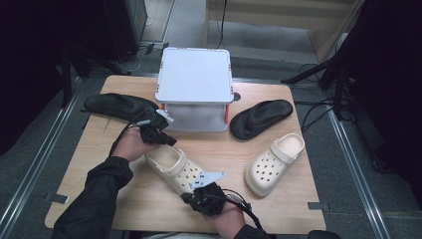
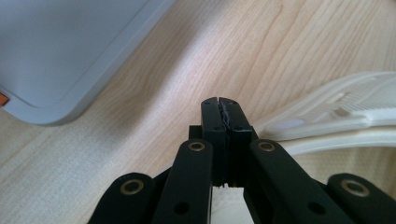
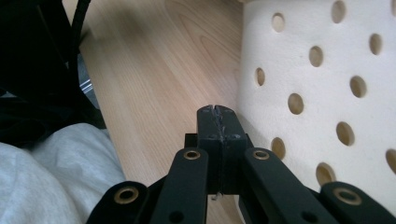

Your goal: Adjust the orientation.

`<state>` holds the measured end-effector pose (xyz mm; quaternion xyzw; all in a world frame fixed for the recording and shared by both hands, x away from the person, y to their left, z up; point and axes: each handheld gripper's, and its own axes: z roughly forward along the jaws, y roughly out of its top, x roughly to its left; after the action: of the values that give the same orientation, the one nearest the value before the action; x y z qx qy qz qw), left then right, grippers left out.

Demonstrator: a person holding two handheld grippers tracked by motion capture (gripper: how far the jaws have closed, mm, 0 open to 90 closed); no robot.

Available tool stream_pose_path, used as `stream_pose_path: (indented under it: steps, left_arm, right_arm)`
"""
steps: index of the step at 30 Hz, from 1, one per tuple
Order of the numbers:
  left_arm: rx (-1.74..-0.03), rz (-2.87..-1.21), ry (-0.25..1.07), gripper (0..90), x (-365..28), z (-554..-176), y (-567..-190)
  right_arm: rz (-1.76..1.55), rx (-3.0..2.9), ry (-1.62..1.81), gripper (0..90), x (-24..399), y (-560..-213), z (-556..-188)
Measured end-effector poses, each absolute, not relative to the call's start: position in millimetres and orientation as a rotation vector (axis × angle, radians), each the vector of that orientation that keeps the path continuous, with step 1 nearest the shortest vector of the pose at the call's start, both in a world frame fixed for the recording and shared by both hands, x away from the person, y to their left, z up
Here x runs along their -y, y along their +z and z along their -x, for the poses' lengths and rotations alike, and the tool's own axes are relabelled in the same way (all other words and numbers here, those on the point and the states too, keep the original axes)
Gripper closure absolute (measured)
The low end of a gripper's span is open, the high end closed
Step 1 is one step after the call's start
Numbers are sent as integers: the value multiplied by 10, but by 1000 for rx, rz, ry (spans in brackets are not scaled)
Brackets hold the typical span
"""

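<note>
My biggest risk is the near cream clog [image 1: 174, 167], lying on the counter [image 1: 124, 199] in front of the white box [image 1: 195, 89]: both grippers flank it with jaws pressed together, pinching nothing, so a nudge would probably just skid it. The high view shows my left gripper [image 1: 166, 139] at its heel and my right gripper [image 1: 196, 191] at its toe; the right gripper view shows the holed toe close beside the jaws.

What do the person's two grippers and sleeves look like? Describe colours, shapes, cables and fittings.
Both the left gripper and right gripper are black, each topped by a grey three-cornered plate. Their flat black link arms carry brass-coloured rivets, and the narrow jaws end in ridged pads. A black cable trails from each. The sleeves are dark.
</note>
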<state>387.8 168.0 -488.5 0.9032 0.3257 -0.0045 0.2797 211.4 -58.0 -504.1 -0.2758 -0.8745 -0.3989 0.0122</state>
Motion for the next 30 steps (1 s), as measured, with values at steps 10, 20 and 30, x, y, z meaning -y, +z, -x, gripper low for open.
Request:
stream_pose_path:
  steps: [10, 20, 30]
  left_arm:
    - [-900, -2403, -32, 900, -1744, -3790, -4906]
    - [-952, -2371, -28, 900, -1898, -3665, -4897]
    - [-1002, -2348, -18, 900, -2011, -3469, -4889]
  right_arm:
    - [937, 2725, -1233, 900, 691, -5027, -2200]
    - [1028, 2710, -1247, 900, 800, -5017, -2385]
    - [1028, 2715, -1256, 900, 798, -5001, -2500]
